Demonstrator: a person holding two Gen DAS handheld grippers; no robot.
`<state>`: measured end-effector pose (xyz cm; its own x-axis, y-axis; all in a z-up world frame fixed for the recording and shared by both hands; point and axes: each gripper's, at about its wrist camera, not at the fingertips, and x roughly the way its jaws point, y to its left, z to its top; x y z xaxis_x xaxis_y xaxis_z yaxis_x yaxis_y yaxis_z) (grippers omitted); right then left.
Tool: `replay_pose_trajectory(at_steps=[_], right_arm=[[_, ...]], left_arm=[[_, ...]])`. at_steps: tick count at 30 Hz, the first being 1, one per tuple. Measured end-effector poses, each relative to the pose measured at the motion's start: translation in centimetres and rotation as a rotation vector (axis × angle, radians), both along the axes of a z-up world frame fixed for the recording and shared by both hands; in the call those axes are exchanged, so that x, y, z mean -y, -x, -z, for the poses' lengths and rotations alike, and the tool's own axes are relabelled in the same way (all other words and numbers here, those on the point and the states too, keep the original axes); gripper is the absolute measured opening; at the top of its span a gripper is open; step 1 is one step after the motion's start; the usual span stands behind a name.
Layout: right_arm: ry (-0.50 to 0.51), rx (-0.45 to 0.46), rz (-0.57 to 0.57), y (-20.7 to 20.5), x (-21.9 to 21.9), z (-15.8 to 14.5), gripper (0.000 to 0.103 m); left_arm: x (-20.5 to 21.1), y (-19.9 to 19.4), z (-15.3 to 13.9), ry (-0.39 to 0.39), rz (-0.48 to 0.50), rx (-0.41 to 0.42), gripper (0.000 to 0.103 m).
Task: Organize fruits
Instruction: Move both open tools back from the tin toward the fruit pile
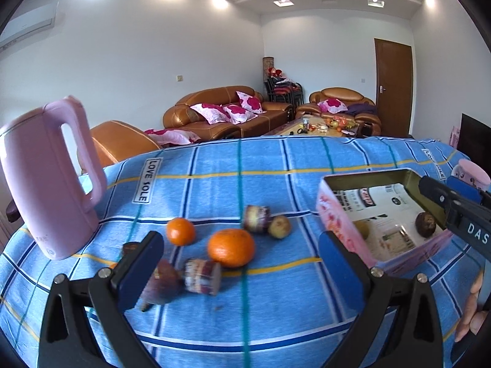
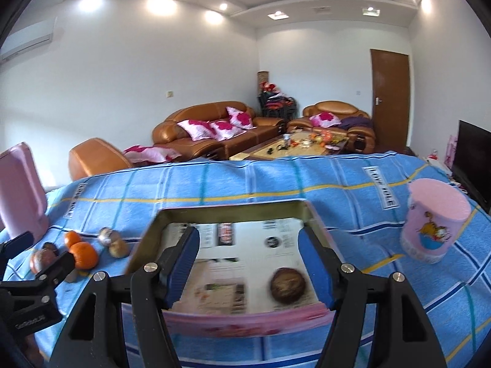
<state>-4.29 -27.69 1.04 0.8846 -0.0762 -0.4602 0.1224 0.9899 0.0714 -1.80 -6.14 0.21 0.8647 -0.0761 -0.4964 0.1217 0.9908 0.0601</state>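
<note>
Both grippers are empty right now as far as I can see. Left gripper (image 1: 242, 263) has its jaws spread wide over the loose pile of fruit, nothing pinched between the pads. Right gripper (image 2: 248, 263) sits about half open above the pink box (image 2: 245, 322), also holding nothing.

Progress check: the box has 1 dark round fruit (image 2: 288, 285) sitting on its paper lining, and in the left view there looks to be a 2nd yellowish one (image 1: 362, 228) tucked against the near wall, though I can't swear to it since the right view doesn't show it clearly.

What's left out on the blue checked cloth (image 1: 276, 165): the big orange (image 1: 230, 247), the smaller orange (image 1: 180, 231), a brownish round fruit (image 1: 279, 226), 2 purple-and-white stubby pieces (image 1: 257, 218) (image 1: 202, 276) (sugarcane chunks maybe, blurry), and a reddish-purple fruit (image 1: 161, 286) right by my left fingers. There may be more behind the left finger, can't tell.

So I'd say we're early, roughly a quarter in. The pink kettle (image 1: 49, 181) and the pink cup (image 2: 432, 220) aren't part of this, just clutter to steer around.
</note>
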Motion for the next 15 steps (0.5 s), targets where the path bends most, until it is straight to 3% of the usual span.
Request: replay_pose_trajectory(at_steps=[15], right_arm=[[-0.088,-0.038,-0.14,-2.4,-9.0,0.2,0.068]], left_arm=[[-7.4,-1.4,0.3,0.022,-0.062,-0.015,0.103]])
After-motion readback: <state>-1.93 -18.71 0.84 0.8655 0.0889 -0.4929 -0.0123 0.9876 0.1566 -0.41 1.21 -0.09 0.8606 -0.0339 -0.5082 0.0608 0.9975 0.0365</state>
